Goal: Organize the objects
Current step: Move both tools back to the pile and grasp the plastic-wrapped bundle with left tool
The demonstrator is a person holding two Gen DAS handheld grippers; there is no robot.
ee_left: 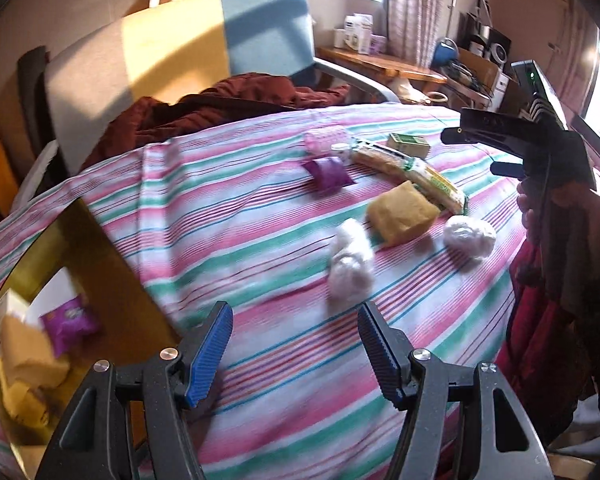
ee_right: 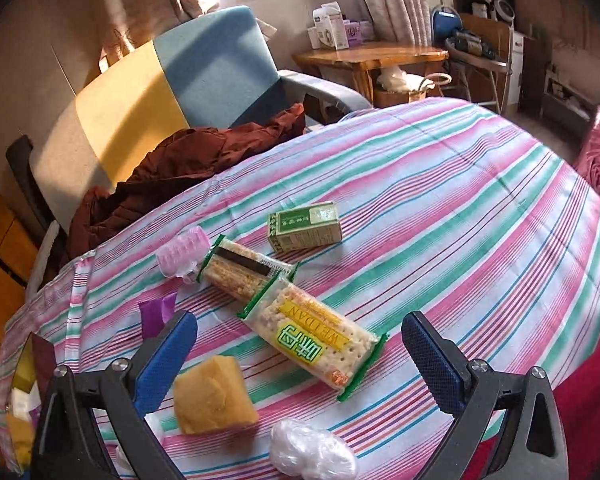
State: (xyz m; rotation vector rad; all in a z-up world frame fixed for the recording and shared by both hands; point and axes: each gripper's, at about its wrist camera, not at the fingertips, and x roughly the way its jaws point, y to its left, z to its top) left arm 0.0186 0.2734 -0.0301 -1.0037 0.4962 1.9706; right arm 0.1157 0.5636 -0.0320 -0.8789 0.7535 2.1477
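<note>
Snacks lie scattered on a striped cloth (ee_left: 260,216). My left gripper (ee_left: 296,354) hovers open over bare cloth, just short of a white wrapped bundle (ee_left: 350,264). Beyond it are a yellow packet (ee_left: 402,212), another white bundle (ee_left: 470,236), two cracker packs (ee_left: 432,184), a green box (ee_left: 408,144), a purple sachet (ee_left: 328,174) and a pink roller (ee_left: 326,138). My right gripper (ee_right: 300,360) is open above the near cracker pack (ee_right: 316,340), its pads clear of it. Close by lie the yellow packet (ee_right: 212,396), a white bundle (ee_right: 308,452) and the green box (ee_right: 306,226).
A gold box (ee_left: 80,240) at the left holds a purple packet (ee_left: 70,322) and yellow packets. A dark red garment (ee_left: 220,108) lies at the cloth's far edge before a blue and yellow armchair (ee_left: 204,40). A person's hand (ee_left: 540,208) carries the right gripper (ee_left: 471,152).
</note>
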